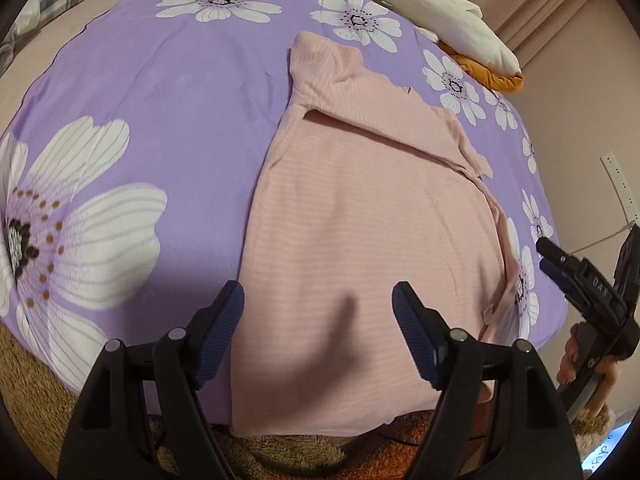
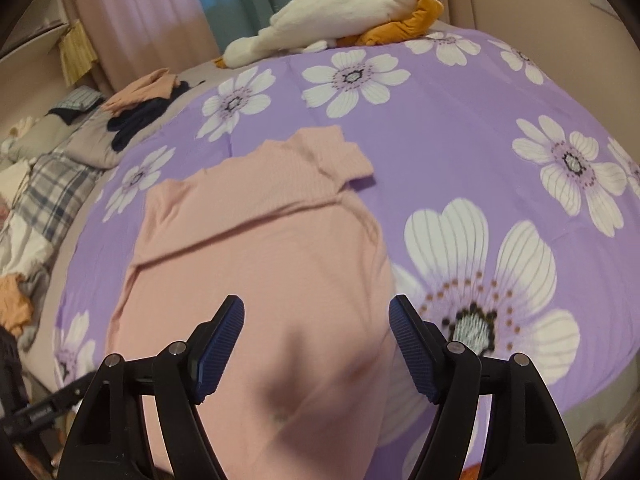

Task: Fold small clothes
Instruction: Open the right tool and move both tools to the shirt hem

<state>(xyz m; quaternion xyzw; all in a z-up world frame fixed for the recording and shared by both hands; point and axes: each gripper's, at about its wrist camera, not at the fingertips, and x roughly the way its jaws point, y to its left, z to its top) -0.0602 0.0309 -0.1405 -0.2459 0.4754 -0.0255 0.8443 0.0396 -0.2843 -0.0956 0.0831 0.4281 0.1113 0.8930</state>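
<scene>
- The left gripper (image 1: 318, 300) is hovering low over the near hem of the pink top (image 1: 360, 240), its blue-padded jaws spread wide with nothing between them but the cloth lying below.
- The right gripper (image 2: 316, 312) is likewise standing wide open above the same garment's lower part, gripping nothing; in the left wrist view it is showing at the far right edge, off the side of the bed, and from there I cannot tell how wide it is gaping.
- The pink top is lying flat on the purple flowered bedspread (image 1: 160, 80), its hem reaching the near edge of the bed, its sleeves folded in across the body and its high collar pointing away from the cameras.
- A large white printed flower is sitting on the bedspread just beside the top on each side.
- Farther back, a white and orange plush toy (image 2: 352, 8) is resting at the far edge of the bedspread.
- To the left in the right wrist view, a heap of dark and peach clothes (image 2: 136, 108) is lying beyond the bedspread, near a plaid blanket (image 2: 52, 196).
- Curtains (image 2: 152, 12) are hanging behind everything.
</scene>
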